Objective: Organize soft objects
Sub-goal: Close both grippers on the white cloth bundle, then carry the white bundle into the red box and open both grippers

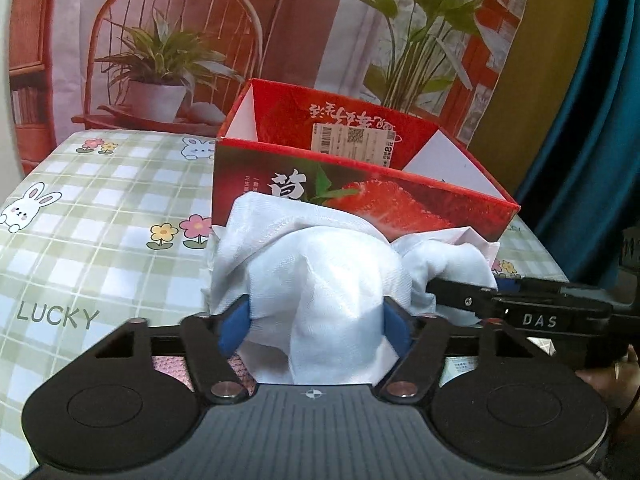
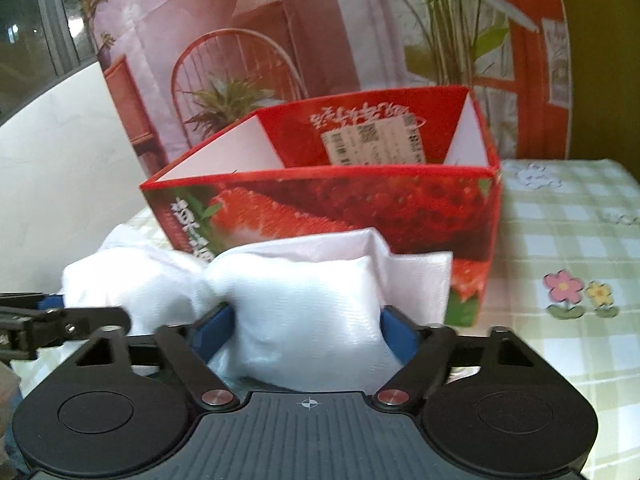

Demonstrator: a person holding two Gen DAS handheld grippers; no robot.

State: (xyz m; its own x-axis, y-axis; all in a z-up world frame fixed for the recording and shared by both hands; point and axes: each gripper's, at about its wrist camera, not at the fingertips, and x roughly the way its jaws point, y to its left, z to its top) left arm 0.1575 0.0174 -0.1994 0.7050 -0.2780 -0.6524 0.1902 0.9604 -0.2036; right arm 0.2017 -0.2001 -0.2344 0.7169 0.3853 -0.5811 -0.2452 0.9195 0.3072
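Observation:
A bunched white cloth is held between both grippers just in front of the open red strawberry box. My left gripper is shut on the cloth's left bundle, its blue pads pressed into it. My right gripper is shut on the cloth's right bundle; it also shows in the left wrist view at the right, gripping the cloth's end. The box stands upright and open just behind the cloth. Its inside bottom is hidden.
The table has a green checked cloth with rabbits and flowers. A printed backdrop of a chair and plants stands behind the box. A blue curtain hangs at the right. A pink patterned item lies under the left gripper.

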